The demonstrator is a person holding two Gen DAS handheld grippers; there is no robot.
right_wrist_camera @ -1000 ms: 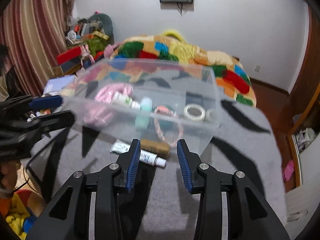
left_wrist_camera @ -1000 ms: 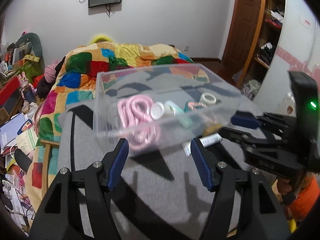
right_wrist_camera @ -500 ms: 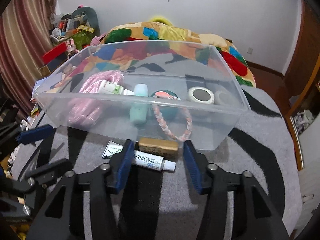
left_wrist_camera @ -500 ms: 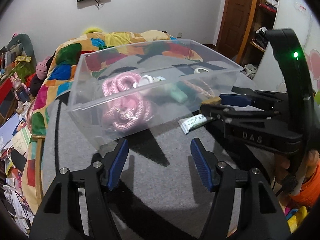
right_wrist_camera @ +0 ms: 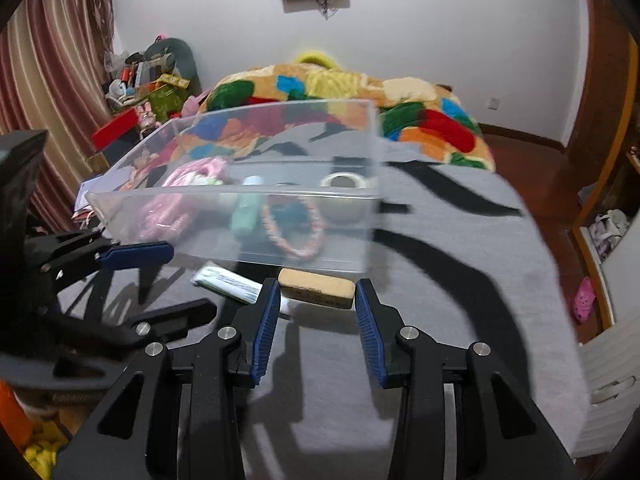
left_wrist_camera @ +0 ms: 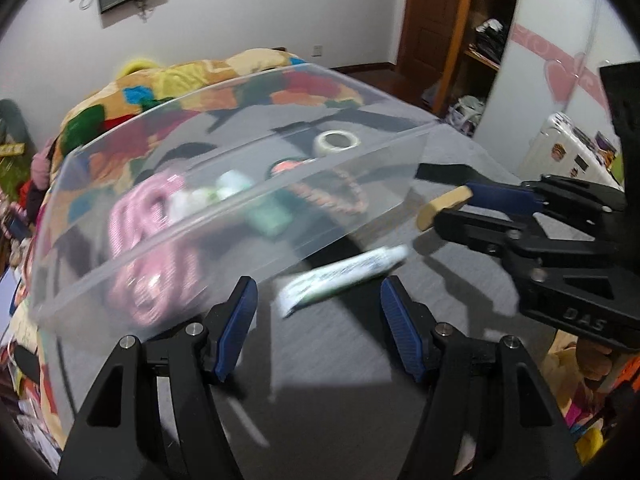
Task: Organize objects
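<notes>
Right gripper (right_wrist_camera: 316,300) straddling a tan block (right_wrist_camera: 317,283) beside a clear plastic bin (right_wrist_camera: 256,236) on a grey, black-striped blanket (right_wrist_camera: 460,288).

The bin's contents blur through its glossy wall: a pink coiled cord (right_wrist_camera: 172,204), a mint bottle (right_wrist_camera: 246,216), a braided pink-and-white loop (right_wrist_camera: 294,228) and a roll of tape (right_wrist_camera: 345,181), with finer detail unreadable. The block, rectangular with rounded corners and a dark underside, lies in front of the bin, between the right gripper's ribbed blue pads, which stand apart; whether they touch it I cannot tell. A white tube (left_wrist_camera: 344,276), motion-smeared, lies flat beside the block, its cap end hidden in the right view. The left gripper (left_wrist_camera: 318,304) hovers spread wide, holding nothing, just short of the tube.
</notes>
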